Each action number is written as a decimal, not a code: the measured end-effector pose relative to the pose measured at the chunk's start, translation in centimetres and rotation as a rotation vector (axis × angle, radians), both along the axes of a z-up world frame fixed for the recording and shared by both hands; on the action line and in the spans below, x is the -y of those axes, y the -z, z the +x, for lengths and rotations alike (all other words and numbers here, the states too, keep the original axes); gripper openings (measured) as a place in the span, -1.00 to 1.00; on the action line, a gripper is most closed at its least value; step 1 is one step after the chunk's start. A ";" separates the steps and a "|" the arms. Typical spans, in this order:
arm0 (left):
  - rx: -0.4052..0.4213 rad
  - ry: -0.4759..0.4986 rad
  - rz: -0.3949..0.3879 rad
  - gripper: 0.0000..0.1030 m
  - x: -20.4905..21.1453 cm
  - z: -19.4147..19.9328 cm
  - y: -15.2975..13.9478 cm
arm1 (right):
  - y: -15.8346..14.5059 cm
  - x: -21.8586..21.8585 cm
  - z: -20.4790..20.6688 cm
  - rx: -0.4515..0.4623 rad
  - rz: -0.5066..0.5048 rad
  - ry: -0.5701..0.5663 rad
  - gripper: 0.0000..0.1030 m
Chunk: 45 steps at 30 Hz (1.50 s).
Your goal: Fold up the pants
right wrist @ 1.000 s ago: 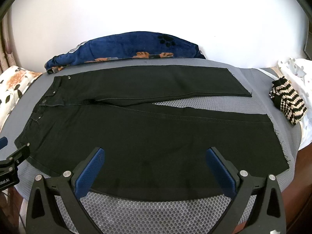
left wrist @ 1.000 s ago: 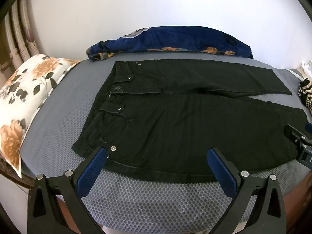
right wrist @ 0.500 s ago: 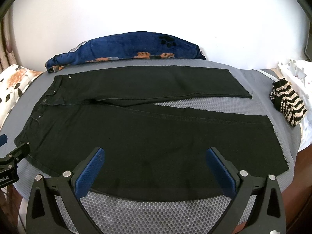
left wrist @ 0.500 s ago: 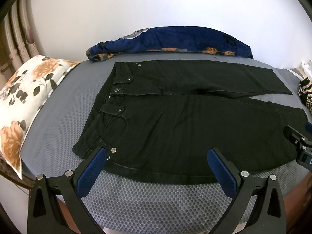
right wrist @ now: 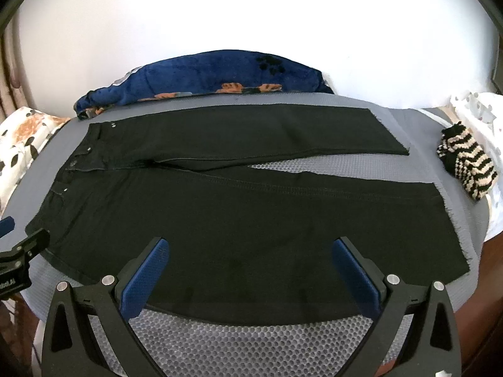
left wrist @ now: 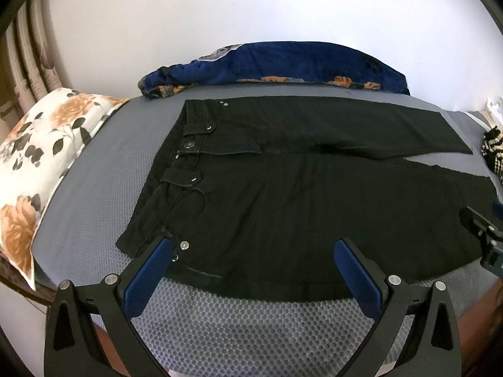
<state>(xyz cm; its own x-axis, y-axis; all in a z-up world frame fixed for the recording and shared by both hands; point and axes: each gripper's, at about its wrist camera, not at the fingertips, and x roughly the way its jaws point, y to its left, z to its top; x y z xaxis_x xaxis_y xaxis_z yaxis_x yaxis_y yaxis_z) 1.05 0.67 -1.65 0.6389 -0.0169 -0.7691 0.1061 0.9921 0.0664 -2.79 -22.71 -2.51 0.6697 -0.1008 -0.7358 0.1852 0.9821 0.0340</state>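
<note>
Black pants [left wrist: 298,194] lie flat and spread out on the grey mesh bed cover [left wrist: 239,323], waistband to the left, both legs running right. They also show in the right wrist view [right wrist: 251,220]. My left gripper [left wrist: 253,245] is open and empty, hovering over the near edge by the waist corner. My right gripper [right wrist: 250,245] is open and empty, over the near leg's lower edge. Each gripper shows at the edge of the other's view, the right gripper [left wrist: 484,235] and the left gripper [right wrist: 19,257].
A blue floral blanket [left wrist: 283,62] lies along the wall behind the pants. A floral pillow [left wrist: 41,163] sits at the left. A striped black-and-cream knit item [right wrist: 468,160] lies at the right on white cloth. The bed's near edge is just below the grippers.
Both grippers have crept slightly back or down; the pants sit a touch higher in the left view. Nothing was grasped.
</note>
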 end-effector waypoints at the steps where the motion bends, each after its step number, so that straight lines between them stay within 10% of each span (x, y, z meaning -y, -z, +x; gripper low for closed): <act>1: 0.000 0.002 -0.004 0.98 -0.1 0.2 0.0 | 0.0 0.1 0.0 0.004 0.011 0.000 1.00; 9: 0.004 0.001 -0.051 0.98 -2.9 3.9 -0.9 | -0.4 0.7 0.6 -0.003 0.095 0.020 1.00; 20: 0.044 -0.068 -0.076 0.79 -10.4 14.2 -3.0 | -3.4 -1.5 6.8 0.094 -0.053 -0.150 1.00; 27: -0.060 -0.043 -0.312 0.13 -15.1 23.4 -1.6 | -2.2 -2.0 13.4 -0.020 0.058 -0.194 1.00; 34: -0.208 -0.004 -0.603 0.02 -18.1 32.2 2.9 | 0.5 -2.7 17.7 -0.087 0.101 -0.202 1.00; 45: -0.355 0.016 -0.742 -0.34 -18.9 37.7 8.2 | 3.0 -2.9 23.5 -0.105 0.146 -0.190 1.00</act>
